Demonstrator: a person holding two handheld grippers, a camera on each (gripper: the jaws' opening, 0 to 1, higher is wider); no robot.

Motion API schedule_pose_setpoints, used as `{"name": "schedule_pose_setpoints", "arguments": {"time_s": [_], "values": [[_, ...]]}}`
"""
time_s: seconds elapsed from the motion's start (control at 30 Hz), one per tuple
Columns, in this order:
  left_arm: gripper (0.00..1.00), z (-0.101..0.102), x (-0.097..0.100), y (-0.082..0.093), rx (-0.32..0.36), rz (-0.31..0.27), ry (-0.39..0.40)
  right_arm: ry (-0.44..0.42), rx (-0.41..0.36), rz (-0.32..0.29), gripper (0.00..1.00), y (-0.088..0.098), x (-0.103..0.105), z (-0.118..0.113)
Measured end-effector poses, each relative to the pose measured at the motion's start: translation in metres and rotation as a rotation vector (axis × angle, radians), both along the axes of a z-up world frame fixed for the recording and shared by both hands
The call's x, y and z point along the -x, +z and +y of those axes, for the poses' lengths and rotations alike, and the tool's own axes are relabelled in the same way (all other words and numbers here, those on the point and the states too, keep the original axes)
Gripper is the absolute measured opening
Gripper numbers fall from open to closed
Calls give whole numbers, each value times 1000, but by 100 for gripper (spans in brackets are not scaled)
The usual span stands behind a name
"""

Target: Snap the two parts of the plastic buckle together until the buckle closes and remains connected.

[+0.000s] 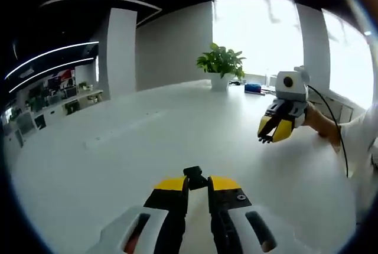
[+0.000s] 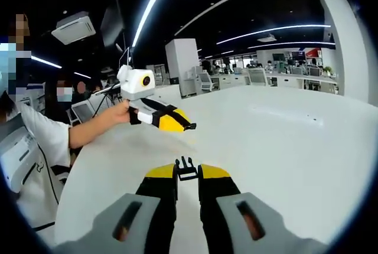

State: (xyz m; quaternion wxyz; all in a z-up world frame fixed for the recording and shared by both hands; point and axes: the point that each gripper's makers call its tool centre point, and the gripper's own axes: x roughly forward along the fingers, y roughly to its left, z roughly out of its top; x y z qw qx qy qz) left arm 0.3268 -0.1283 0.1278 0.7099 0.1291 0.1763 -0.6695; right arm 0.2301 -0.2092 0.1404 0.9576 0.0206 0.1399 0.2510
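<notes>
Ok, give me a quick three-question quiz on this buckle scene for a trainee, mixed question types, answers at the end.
1. True or false: the two buckle halves are already snapped together.
2. Multiple choice: what does the right gripper hold? A) the pronged buckle part B) a pen C) nothing
3. Short answer: what stands at the far end of the white table in the left gripper view?

Key
1. False. The left gripper holds one black buckle part and the right gripper holds the other, with open table between the hands.
2. A.
3. A potted plant.
</notes>
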Motion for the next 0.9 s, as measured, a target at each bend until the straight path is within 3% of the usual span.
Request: {"name": "schedule_pose_setpoints", "arguments": {"time_s": [0.17,0.4,0.63,0.73,0.9], "values": [[12,6,3,7,-5,6,-4,7,1,4,12,-1,0,2],[12,18,10,29,24,20,-14,28,0,1,12,0,1,6],[12,26,21,37,16,-4,-48,48,-6,1,12,1,2,11],[12,27,31,39,26,-32,-105,52,-8,1,12,1,2,13],[12,30,38,37,28,-28,-120,59,-10,-2,12,2,2,16]]}}
